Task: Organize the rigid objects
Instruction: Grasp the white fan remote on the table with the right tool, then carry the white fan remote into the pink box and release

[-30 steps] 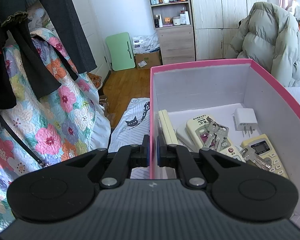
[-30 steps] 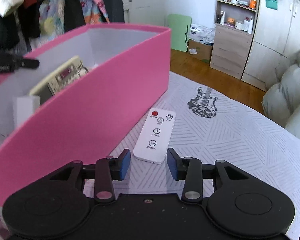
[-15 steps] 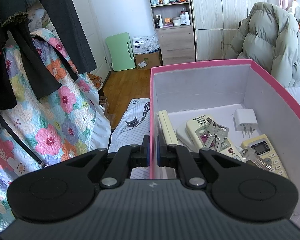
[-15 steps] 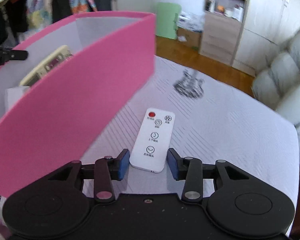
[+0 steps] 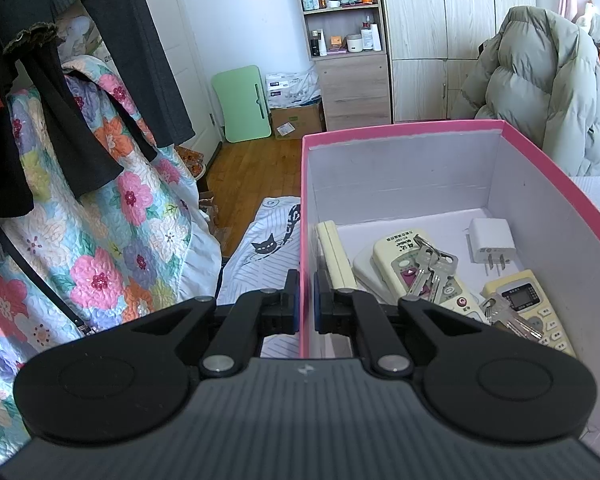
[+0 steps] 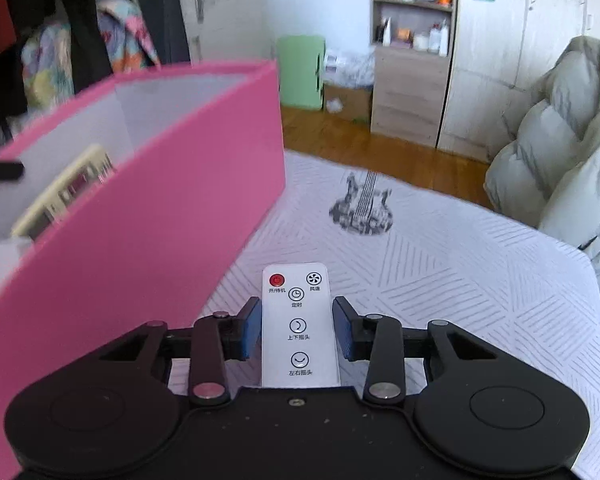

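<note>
Now deeper between the right gripper fingers: white remote, small gaps either side, not yet pinched. Left gripper clamped on pink box wall. Risk: uneven closing could skid the slick remote sideways on the cloth.

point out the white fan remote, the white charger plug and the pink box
white fan remote (image 6: 296, 326), right wrist view, middle of its button face
white charger plug (image 5: 492, 240), left wrist view, its white body
pink box (image 6: 160, 248), right wrist view, outer side wall
</note>
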{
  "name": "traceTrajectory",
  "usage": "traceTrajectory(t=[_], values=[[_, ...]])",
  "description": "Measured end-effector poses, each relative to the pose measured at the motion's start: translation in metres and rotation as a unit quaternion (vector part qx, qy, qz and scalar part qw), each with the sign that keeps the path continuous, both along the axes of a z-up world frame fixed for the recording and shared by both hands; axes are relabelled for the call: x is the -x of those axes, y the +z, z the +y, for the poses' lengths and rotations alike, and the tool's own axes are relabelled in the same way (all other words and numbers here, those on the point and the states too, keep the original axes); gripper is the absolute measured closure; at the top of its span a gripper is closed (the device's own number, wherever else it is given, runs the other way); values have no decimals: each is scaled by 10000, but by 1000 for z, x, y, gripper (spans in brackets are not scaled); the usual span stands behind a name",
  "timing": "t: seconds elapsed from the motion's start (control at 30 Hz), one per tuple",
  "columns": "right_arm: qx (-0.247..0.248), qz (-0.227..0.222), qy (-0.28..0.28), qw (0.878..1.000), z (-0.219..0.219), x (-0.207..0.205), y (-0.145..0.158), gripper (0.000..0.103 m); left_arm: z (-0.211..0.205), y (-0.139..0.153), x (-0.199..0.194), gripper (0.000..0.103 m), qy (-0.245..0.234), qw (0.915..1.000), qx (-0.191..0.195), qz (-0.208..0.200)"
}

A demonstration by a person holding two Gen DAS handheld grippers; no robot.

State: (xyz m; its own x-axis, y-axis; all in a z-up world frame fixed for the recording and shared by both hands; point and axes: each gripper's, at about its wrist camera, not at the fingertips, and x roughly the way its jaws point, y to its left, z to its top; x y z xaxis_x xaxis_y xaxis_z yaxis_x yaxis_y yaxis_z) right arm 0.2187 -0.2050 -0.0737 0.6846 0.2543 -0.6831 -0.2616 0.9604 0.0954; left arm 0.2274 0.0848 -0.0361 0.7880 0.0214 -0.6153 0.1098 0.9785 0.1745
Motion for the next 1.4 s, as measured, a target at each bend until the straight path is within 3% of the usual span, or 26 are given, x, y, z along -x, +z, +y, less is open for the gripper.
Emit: traceTrajectory(t=[0.17,0.4,0.5,0.6,0.73,0.8,0.97,1.17,1.4], values=[[-263,-580,-102,9979,-5,23,41,59,0,0,0,97,5,10000,-20,1],[-398,-1197,880,9881,31,30,107,59,0,0,-2,97,8,10000,1,-2],[-143,-1004,1343,9857,62,11,110,59,1,0,-2,97,11,10000,0,0],[233,-359,1717,9842,93,-24,95,59,1,0,-1,97,17,10000,4,-8],[870,163,1731,9809,122,-64,73,59,0,0,0,97,8,10000,-2,-18],[908,374,1655,9813,129,-79,69,59,0,0,1,97,-1,10000,0,-21],[565,569,1256,9888,126,-93,59,55,0,0,-1,97,18,10000,18,-18],[-261,26,851,9960,89,-54,79,53,-1,0,0,97,32,10000,2,-29],[-1264,-423,227,9908,38,13,83,49,2,2,0,97,66,9999,81,-17]])
